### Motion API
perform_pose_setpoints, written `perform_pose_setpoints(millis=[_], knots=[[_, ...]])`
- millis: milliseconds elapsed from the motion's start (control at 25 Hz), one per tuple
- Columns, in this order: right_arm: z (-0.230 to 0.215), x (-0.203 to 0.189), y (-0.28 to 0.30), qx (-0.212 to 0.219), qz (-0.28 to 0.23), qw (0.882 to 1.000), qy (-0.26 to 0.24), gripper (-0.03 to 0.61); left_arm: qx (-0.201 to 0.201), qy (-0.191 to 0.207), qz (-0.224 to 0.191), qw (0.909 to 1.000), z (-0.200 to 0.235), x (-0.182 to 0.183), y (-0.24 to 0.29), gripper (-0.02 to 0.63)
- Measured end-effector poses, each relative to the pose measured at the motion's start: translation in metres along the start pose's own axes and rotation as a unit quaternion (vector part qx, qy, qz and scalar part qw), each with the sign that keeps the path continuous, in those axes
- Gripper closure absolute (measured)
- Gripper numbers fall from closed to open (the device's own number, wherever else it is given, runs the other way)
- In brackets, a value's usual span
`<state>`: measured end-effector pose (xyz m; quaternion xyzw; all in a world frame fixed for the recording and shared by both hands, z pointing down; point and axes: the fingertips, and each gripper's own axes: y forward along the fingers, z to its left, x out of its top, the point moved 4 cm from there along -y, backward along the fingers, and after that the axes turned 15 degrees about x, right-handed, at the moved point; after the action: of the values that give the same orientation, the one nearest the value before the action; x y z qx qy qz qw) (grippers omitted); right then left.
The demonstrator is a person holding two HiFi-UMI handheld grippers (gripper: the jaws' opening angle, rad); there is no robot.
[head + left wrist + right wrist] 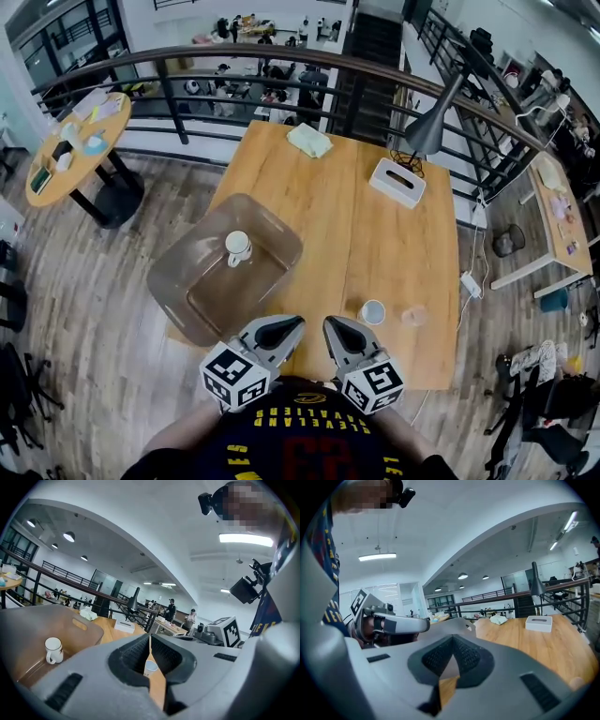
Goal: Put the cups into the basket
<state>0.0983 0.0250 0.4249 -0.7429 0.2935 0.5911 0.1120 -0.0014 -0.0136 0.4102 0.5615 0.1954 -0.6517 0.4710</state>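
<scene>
**One cup in, two left on the table, both grippers empty**

The translucent brown plastic basket (pixel 192 286) sits on the left part of the light wooden table (pixel 375 234). A white handled mug (pixel 238 247) already stands upright inside it. Two cups remain outside, near the table's front edge. One is a white round cup (pixel 372 311), and just to its right is a small clear pinkish cup (pixel 413 316). Both are upright and well apart from the basket.

The left hand-held gripper (pixel 296 322) and the right hand-held gripper (pixel 330 324) hover side by side over the near edge of the table. Each has its jaws pressed together with nothing between them. In the left gripper view the white round cup (pixel 150 666) shows only through the notch behind the closed pads, out on the table and not gripped.

The step in hand looks like the approach to the second cup, with the grasp not yet begun. The white round cup lies closest to the right hand-held gripper, so that one is the likely choice. It would need to spread its jaws wider than the cup, straddle the wall and close gently. The cup looks light and could tip or crush under a hard squeeze. It would then have to be carried across to the basket.
</scene>
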Motion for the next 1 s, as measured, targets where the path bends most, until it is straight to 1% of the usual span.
perform_pose_setpoints(millis=[280, 560, 920, 1000], knots=[[-0.003, -0.011, -0.029, 0.012, 0.002, 1.0, 0.01, 0.565, 0.008, -0.005, 0.011, 0.9999, -0.03, -0.013, 0.005, 0.601], [-0.011, -0.024, -0.067, 0.005, -0.002, 1.0, 0.029, 0.566, -0.006, 0.004, 0.029, 0.9996, -0.069, -0.027, 0.017, 0.601], [-0.019, -0.039, -0.101, -0.013, -0.009, 0.998, 0.054, 0.566, -0.03, 0.021, 0.057, 0.9977, -0.104, -0.042, 0.031, 0.603], [-0.022, -0.042, -0.106, -0.016, -0.01, 0.998, 0.06, 0.566, -0.037, 0.025, 0.058, 0.9973, -0.11, -0.044, 0.033, 0.603]])
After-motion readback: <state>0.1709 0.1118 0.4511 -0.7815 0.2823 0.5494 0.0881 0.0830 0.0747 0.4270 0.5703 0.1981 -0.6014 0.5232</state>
